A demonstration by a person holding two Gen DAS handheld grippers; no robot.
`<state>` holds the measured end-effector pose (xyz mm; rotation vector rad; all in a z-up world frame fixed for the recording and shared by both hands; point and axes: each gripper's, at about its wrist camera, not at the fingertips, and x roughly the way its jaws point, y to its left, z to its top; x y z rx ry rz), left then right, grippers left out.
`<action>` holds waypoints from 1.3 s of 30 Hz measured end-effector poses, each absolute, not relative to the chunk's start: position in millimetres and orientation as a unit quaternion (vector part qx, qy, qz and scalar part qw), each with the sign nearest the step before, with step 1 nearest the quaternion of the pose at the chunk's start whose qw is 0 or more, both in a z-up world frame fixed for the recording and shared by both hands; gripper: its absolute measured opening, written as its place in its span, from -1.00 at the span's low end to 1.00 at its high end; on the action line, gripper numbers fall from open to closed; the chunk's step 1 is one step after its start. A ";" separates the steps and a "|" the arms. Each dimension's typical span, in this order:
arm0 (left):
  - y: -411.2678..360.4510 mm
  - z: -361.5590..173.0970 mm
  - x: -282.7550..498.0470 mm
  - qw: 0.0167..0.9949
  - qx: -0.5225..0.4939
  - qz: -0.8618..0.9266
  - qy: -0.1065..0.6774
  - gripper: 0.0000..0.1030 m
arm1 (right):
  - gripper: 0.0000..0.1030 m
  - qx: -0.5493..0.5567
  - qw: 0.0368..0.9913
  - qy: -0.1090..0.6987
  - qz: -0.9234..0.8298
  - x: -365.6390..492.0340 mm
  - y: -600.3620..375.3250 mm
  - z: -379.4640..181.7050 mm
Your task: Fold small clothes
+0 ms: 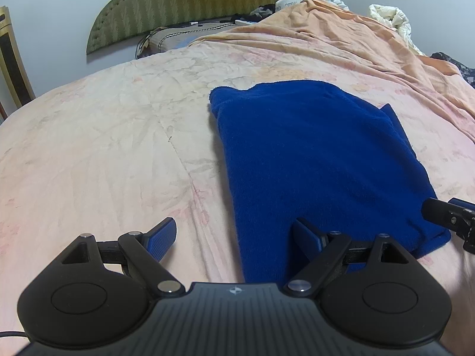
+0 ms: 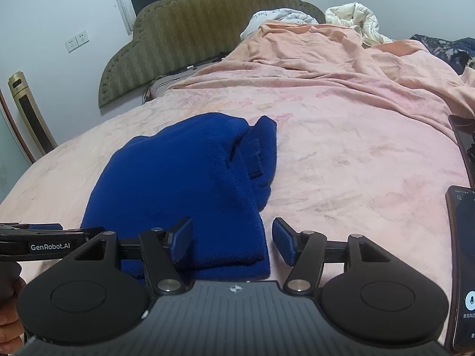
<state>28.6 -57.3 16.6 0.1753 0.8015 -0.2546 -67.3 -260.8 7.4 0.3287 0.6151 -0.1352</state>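
The scene is a bedroom: a wide bed (image 1: 104, 154) with a pale pink flowered sheet, a green padded headboard (image 2: 207, 35) against the wall behind it, and a crumpled peach blanket (image 1: 356, 47) pushed toward the far right. On the sheet lies the blue garment (image 1: 311, 154), a thick knitted piece already doubled over into a long shape. Its long axis runs away from the person toward the headboard, and its near short edge lies just under both claws.

The left claw (image 1: 237, 237) stands wide; its right finger is over the near edge of the garment, its left finger is over bare sheet, and nothing is pinched. The right claw (image 2: 233, 243) has its jaws opening at this moment; the near right corner of the cloth lies between them, but the pads do not seem to press it.

Each claw is at one near corner, so I judge the next fold should go lengthwise, the near edge carried toward the far edge. Two phones (image 2: 463, 267) lie at the right.
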 end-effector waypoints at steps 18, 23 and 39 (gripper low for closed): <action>-41.3 21.5 54.3 0.911 0.029 -0.149 0.384 0.69 | 0.69 0.129 0.942 0.305 -0.049 -54.6 -252.8 12.5; -14.2 11.5 95.6 0.881 -0.088 -0.190 0.425 0.69 | 0.74 0.172 0.932 0.317 -0.046 -42.4 -286.0 1.9; -14.6 -21.0 146.4 0.798 -0.241 -0.341 0.434 0.67 | 0.67 0.333 0.880 0.316 0.121 25.5 -326.3 -25.0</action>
